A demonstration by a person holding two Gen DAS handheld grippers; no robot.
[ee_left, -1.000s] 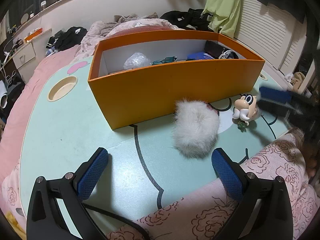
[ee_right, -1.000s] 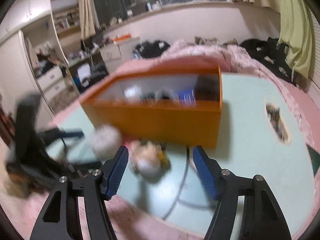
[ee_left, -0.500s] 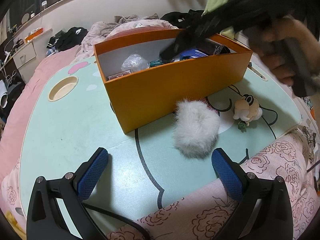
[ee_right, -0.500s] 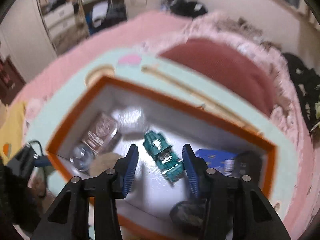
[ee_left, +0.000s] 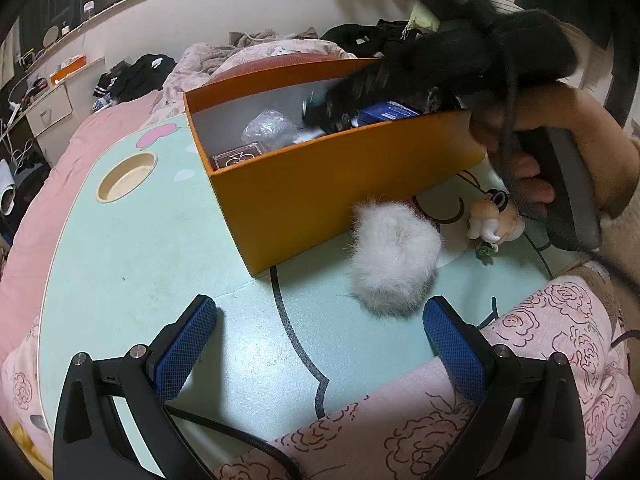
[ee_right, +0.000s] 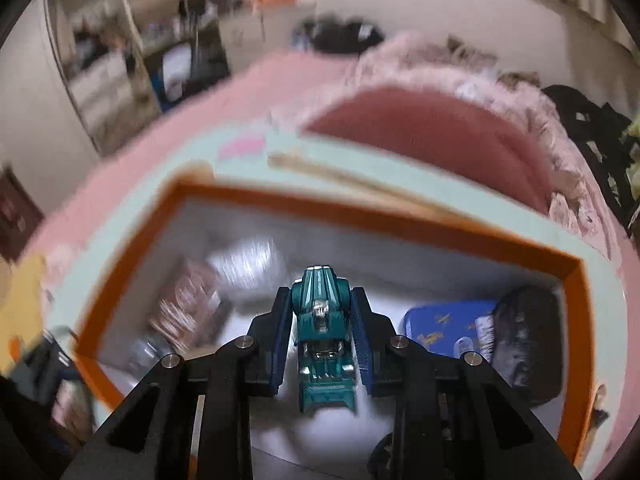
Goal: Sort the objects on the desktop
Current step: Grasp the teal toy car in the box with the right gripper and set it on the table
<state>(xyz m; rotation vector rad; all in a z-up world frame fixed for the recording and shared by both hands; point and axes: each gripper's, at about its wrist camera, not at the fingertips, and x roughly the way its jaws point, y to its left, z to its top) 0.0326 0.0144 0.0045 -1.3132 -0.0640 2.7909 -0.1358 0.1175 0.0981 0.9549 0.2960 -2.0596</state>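
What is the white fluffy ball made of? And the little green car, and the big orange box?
The white fluffy ball looks like soft fur or plush: fine hairs stick out all around it. The little green car, pinched in the right gripper, seems painted metal or hard plastic, since it shines. The orange box looks like matte cardboard: thin, flat walls, white inside.
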